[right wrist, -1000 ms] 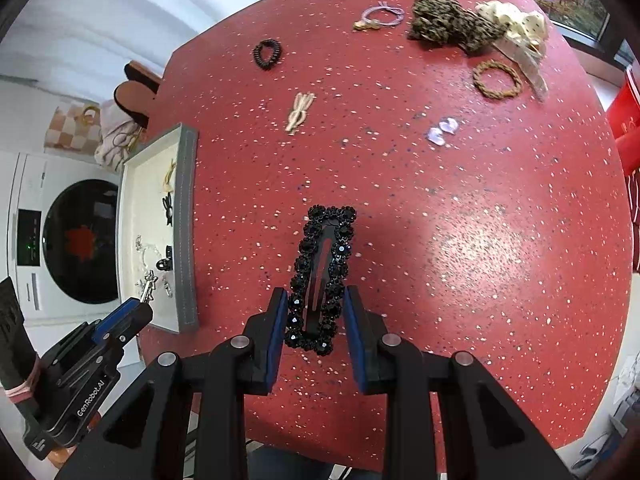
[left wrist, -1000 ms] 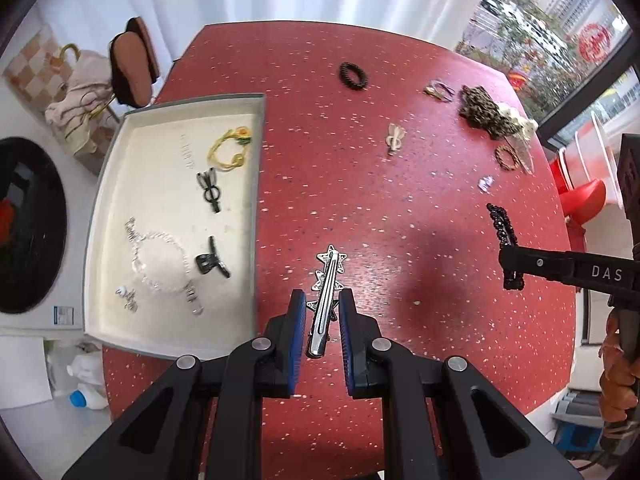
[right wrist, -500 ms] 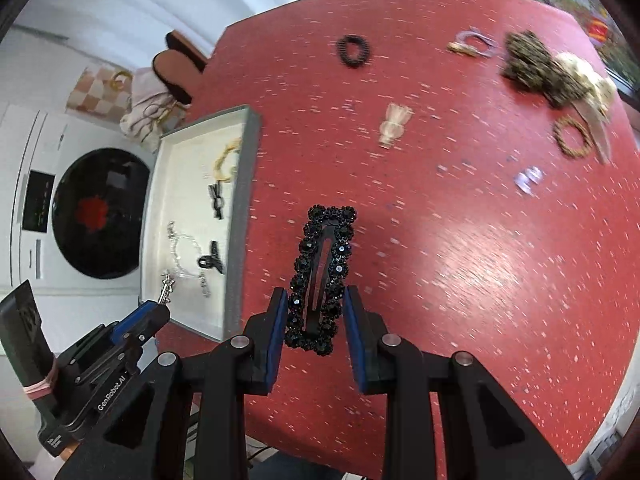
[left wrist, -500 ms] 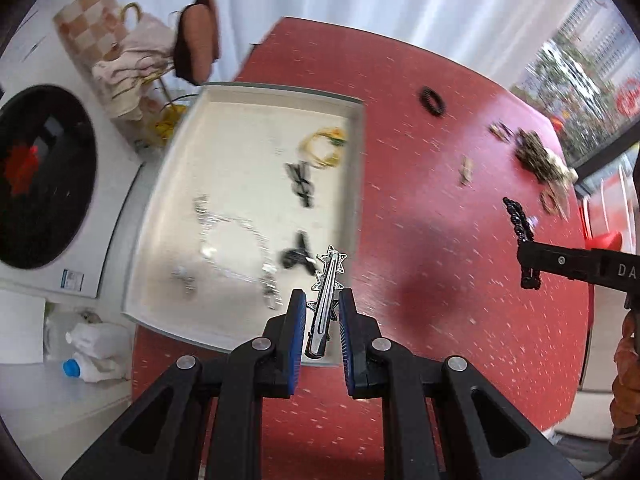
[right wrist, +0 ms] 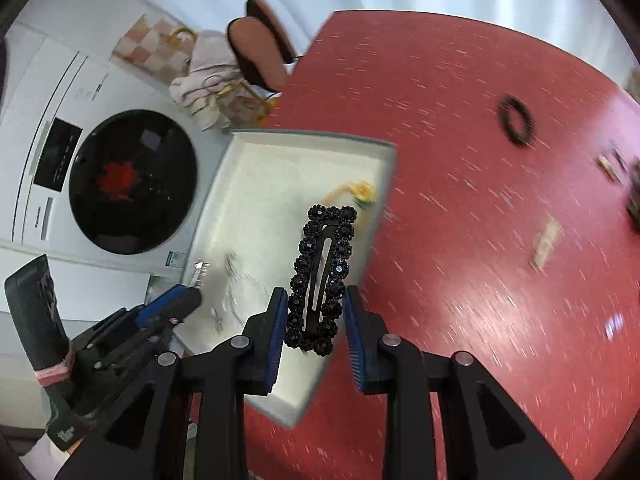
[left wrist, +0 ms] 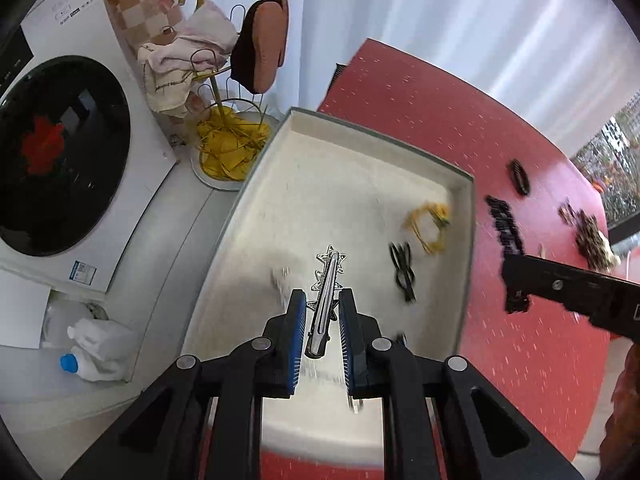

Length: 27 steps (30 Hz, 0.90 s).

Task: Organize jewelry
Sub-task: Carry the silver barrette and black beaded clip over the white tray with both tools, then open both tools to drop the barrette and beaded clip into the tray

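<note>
My left gripper [left wrist: 322,305] is shut on a silver star hair clip [left wrist: 326,292] and holds it over the white tray [left wrist: 372,140], which lies on the red table [left wrist: 520,360]. My right gripper [right wrist: 316,306] is shut on a black beaded hair clip [right wrist: 322,276] and hovers over the tray's right edge [right wrist: 380,208]. The right gripper with its black clip also shows in the left wrist view [left wrist: 516,284]. The left gripper shows in the right wrist view [right wrist: 176,304]. In the tray lie a yellow hair tie [left wrist: 428,224] and a black clip [left wrist: 402,270].
A black scrunchie [right wrist: 516,120], a beige bow clip [right wrist: 546,244] and several other hair pieces [left wrist: 592,240] lie on the table to the right. A washing machine [left wrist: 60,152] and a rack with cloths [left wrist: 200,68] stand beyond the tray's left side.
Both grippers have moved left from over the red table to over the tray, each still holding its clip.
</note>
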Tool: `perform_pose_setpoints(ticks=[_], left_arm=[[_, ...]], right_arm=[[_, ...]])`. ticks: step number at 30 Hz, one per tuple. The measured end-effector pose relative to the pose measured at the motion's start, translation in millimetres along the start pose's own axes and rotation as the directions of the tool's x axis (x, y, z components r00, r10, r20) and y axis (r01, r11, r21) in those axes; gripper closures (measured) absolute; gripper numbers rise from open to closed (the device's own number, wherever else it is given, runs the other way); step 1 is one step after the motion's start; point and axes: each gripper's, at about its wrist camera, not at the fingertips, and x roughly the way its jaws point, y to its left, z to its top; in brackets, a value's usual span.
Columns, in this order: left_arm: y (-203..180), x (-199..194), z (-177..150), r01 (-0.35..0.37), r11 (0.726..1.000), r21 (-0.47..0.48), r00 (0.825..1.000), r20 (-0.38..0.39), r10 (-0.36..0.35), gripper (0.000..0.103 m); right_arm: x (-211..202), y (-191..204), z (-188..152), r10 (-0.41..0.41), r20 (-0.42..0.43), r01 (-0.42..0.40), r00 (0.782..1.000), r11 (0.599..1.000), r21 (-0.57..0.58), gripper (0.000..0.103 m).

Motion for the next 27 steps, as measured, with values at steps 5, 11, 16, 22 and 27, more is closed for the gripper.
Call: perform_pose_setpoints(ticks=[5, 11, 16, 22, 27], left_arm=[[1.1, 31.6, 18.1, -0.02, 1.0, -0.008, 1.0, -0.001, 0.02, 0.085], [1.1, 65.0, 23.6, -0.053, 0.999, -0.001, 0.998, -0.022, 0.053, 0.085], [-1.8, 78.2, 21.2, -0.077, 0.997, 0.02, 0.996, -0.033, 0.078, 0.085], [-9.0, 79.4, 21.2, -0.105, 0.993, 0.057, 0.994, -0.032, 0.107, 0.085], [-13.0, 78.4, 21.5, -0.123, 0.99, 0.075, 0.991, -0.047, 0.127, 0.085]], right_arm=[[37.6, 14.5, 29.9, 0.005, -0.008, -0.005, 1.0, 1.0, -0.026, 0.073], [72.1, 8.0, 53.2, -0.025, -0.015, 0.025, 1.0, 1.0, -0.01, 0.073], [95.5, -3.0, 58.4, -0.05, -0.043, 0.051, 0.998, 0.999, 0.014, 0.072], [105.4, -7.7, 60.9, -0.053, -0.058, 0.054, 0.997, 0.998, 0.026, 0.069], [97.9, -11.6, 60.2, -0.019, -0.057, 0.022, 0.998, 0.999, 0.049, 0.058]])
